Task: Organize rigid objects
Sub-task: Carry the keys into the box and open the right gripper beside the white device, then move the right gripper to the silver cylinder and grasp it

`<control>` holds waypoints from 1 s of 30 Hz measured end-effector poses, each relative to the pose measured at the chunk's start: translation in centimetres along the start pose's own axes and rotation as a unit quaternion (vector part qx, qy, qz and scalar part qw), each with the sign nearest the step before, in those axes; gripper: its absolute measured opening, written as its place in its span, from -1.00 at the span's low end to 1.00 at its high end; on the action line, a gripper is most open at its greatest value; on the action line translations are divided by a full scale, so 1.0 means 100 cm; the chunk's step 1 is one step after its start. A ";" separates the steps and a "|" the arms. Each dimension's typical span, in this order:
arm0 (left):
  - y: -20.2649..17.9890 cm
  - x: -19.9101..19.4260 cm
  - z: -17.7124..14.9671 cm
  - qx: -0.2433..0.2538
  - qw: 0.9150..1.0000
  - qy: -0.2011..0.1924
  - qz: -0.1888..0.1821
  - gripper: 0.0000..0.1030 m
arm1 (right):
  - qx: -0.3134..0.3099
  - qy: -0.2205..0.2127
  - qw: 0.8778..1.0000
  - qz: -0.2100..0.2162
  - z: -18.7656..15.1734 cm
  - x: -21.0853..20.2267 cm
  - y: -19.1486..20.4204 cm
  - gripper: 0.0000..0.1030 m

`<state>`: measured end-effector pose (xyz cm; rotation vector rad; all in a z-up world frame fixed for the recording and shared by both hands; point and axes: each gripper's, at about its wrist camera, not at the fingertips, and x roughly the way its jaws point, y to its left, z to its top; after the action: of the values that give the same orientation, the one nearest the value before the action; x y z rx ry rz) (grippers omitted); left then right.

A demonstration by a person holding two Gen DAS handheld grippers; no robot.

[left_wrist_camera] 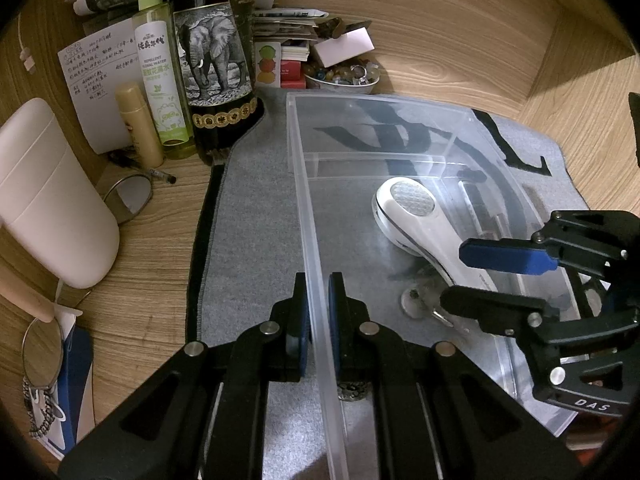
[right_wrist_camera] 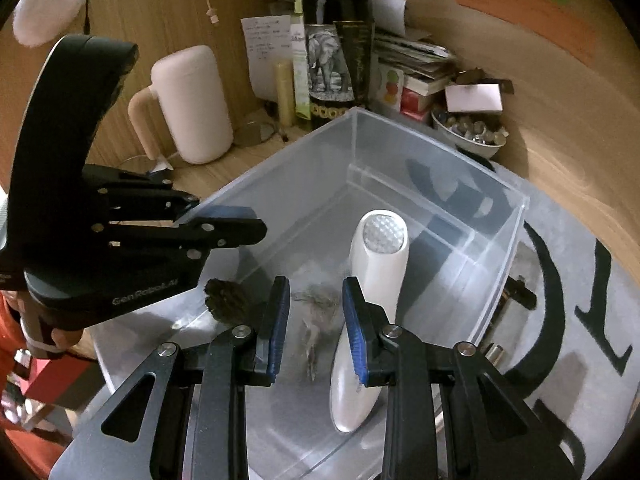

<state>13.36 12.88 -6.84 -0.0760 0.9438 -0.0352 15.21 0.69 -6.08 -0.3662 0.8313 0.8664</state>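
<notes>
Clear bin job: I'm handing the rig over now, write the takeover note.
Left tongs: shut on the near wall of the clear bin, steadying it.
Right tongs: open, inside the bin, beside the white handheld device, not gripping it.
Done: the device lies in the bin's large compartment, with a small keychain-like item next to it.
Left: bottles and clutter at the back of the desk seem unsorted.

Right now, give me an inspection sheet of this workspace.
Surface: wooden desk with a grey mat.
Job's things: clear bin holding a white handheld device.
Clutter: wine bottle, spray bottle, bead bowl, white jug.
Grippers: left gripper shut on the bin's wall; right gripper open, beside the device.
Cables: white cord hangs at the wall.
Surroundings: wooden panels.
</notes>
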 end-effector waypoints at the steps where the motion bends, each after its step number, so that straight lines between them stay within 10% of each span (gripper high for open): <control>1: 0.000 0.000 0.000 0.000 1.000 0.000 0.000 -0.83 | 0.000 -0.001 1.000 -0.001 0.000 0.000 0.000 -0.49; 30: 0.000 0.000 -0.001 0.001 1.000 0.000 0.000 -0.83 | 0.060 -0.076 0.989 -0.112 -0.018 -0.081 -0.061 0.05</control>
<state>13.33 12.90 -6.89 -0.0744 0.9428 -0.0360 16.12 -8.33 -1.28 -0.2787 0.6832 0.6229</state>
